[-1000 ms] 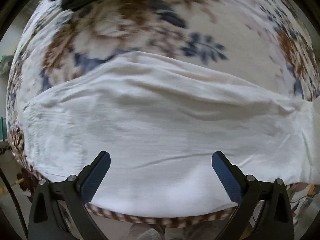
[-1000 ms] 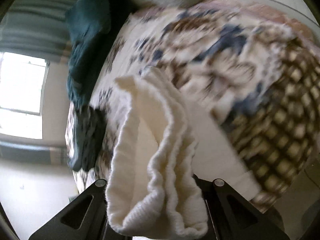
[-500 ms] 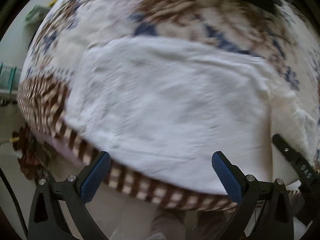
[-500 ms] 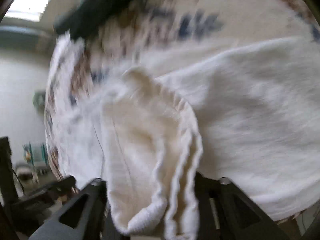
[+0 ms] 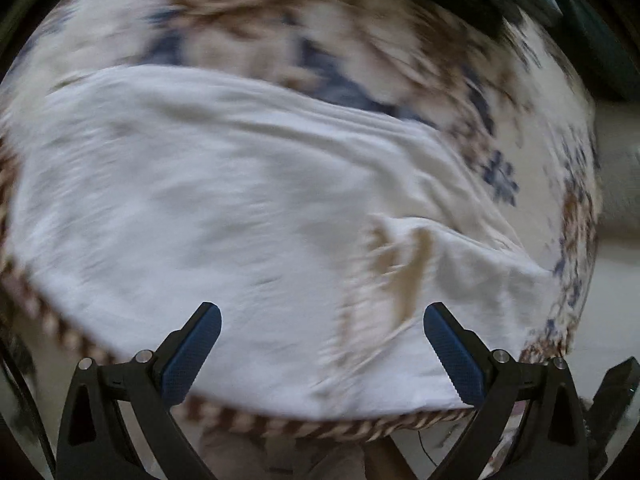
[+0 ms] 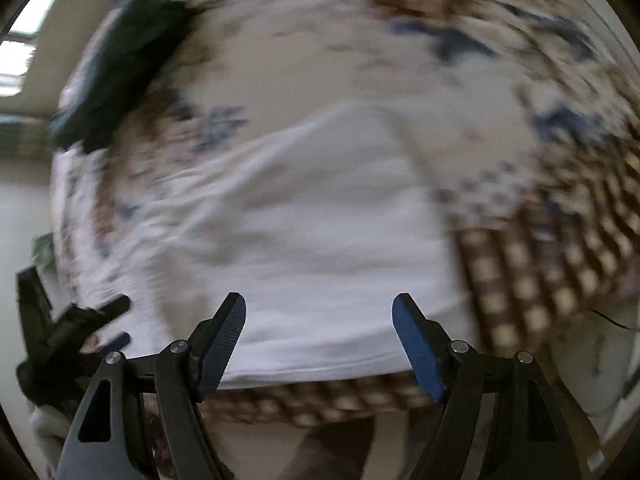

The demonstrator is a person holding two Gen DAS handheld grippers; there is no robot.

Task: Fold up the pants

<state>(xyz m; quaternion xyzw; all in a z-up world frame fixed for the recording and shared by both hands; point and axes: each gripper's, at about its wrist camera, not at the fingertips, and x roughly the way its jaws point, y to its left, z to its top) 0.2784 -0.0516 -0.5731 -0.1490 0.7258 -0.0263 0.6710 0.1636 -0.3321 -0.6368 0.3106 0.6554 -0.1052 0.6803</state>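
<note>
Spread over a floral bedspread (image 5: 500,92), the white pants (image 5: 240,208) lie just ahead of both tools, long axis crosswise, while the left gripper (image 5: 322,344) and right gripper (image 6: 319,338) gape wide, grasping nothing

We see both claws spread wide above the flat white pants (image 5: 248,208); dark clothing (image 6: 120,60) blocks the bed's (image 6: 360,52) far edge.
</note>
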